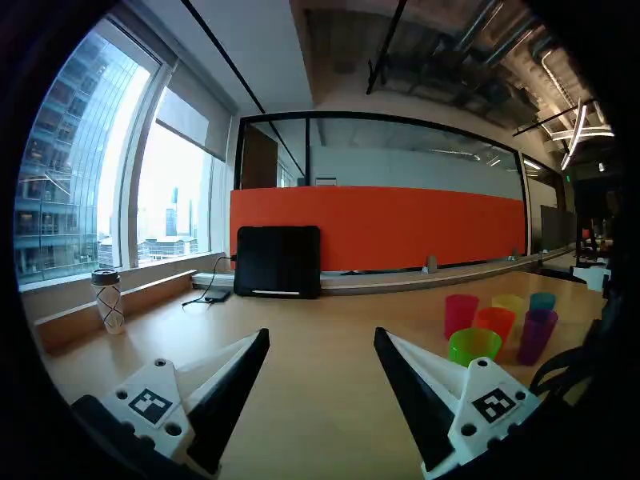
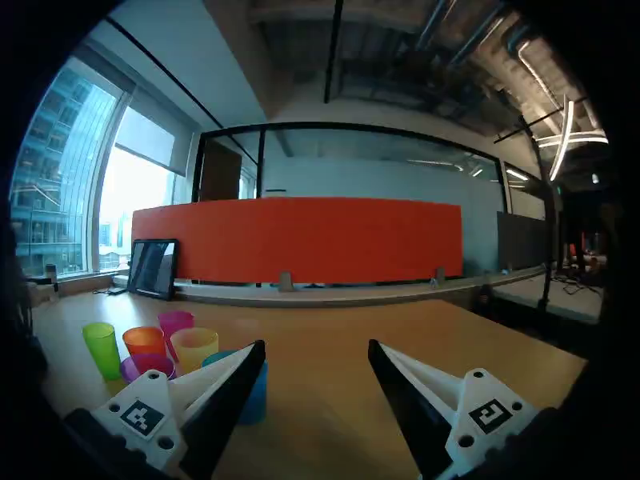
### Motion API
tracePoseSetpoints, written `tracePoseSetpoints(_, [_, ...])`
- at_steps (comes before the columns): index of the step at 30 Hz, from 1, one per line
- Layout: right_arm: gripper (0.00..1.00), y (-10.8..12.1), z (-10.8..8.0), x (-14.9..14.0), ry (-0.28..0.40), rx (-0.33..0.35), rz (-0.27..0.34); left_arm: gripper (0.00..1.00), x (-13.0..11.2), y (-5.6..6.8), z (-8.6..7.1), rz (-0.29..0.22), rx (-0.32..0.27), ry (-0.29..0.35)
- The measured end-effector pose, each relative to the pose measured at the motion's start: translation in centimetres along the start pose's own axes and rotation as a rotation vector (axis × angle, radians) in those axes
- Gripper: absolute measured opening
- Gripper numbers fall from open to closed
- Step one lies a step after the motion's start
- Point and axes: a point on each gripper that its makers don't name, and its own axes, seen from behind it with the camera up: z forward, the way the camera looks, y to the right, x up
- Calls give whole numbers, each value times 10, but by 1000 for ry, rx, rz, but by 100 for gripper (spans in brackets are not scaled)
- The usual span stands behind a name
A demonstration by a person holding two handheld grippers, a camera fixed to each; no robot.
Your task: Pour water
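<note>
Table (image 1: 320, 400) holds coloured cups (image 1: 496, 324); left gripper view adds lidded cup (image 1: 108, 300).

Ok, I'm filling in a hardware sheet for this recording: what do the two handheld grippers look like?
Both look alike. The left gripper has two tapering, wedge-shaped fingers, white plastic outside with black inner faces. Each white base carries a black-and-white square marker and small round holes. The right gripper has the same white-and-black fingers and square markers.
</note>
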Motion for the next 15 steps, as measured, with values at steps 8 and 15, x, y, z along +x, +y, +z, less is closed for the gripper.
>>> tracePoseSetpoints(8, [99, 0, 0, 2, 0, 0, -1, 97, 0, 0, -1, 0, 0, 0])
tracePoseSetpoints(15, [99, 0, 0, 2, 0, 0, 0, 97, 0, -1, -1, 0, 0, 0])
